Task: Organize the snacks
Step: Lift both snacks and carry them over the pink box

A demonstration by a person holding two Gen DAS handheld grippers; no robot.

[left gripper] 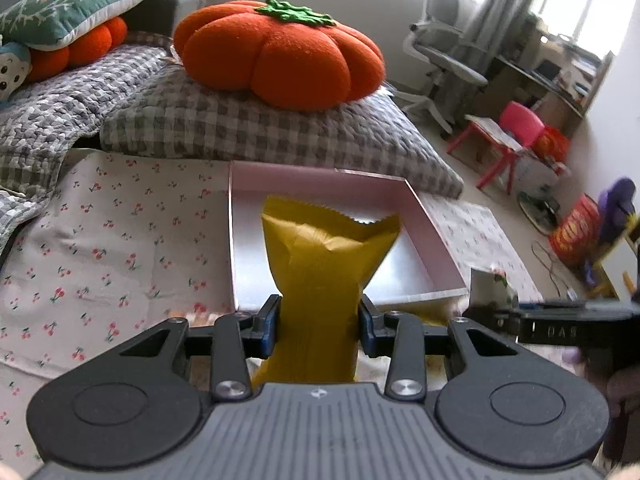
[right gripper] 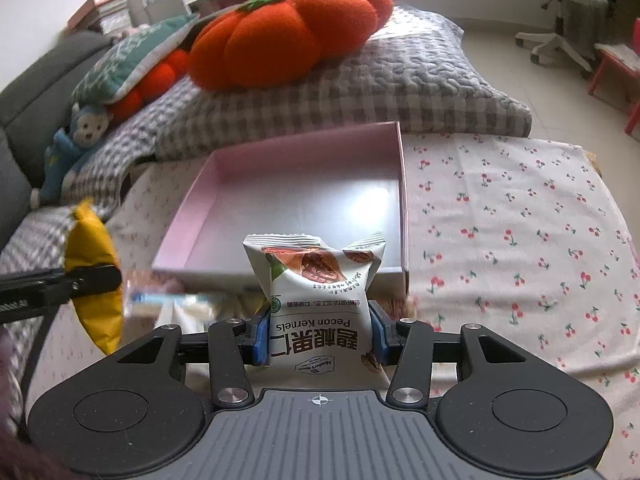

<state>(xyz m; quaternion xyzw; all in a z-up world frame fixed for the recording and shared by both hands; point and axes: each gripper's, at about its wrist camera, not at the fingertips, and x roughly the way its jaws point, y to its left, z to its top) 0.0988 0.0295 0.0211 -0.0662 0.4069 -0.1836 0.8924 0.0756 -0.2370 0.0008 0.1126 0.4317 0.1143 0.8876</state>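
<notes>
Left gripper (left gripper: pixel 319 326): blue pads pinching a yellow snack packet (left gripper: pixel 320 264) at its waist. Packet's long axis runs along the fingers, serrated end pointing away, over the near part of the pink tray (left gripper: pixel 436 236).

Tray: shallow, rectangular, nothing seen lying in it; it sits on the cherry-print cloth (left gripper: pixel 120 240), far wall close to the grey checked quilt (left gripper: pixel 248 128), which carries the orange pumpkin cushion (left gripper: pixel 280 56). Cloth lies bare to either side of the tray.

Right gripper (right gripper: pixel 319 336): pads clamped on a white pecan kernels packet (right gripper: pixel 320 292), upright along the fingers, crimped end pointing toward the tray's near edge, print reading upside down. Packet raised just short of that edge.
</notes>
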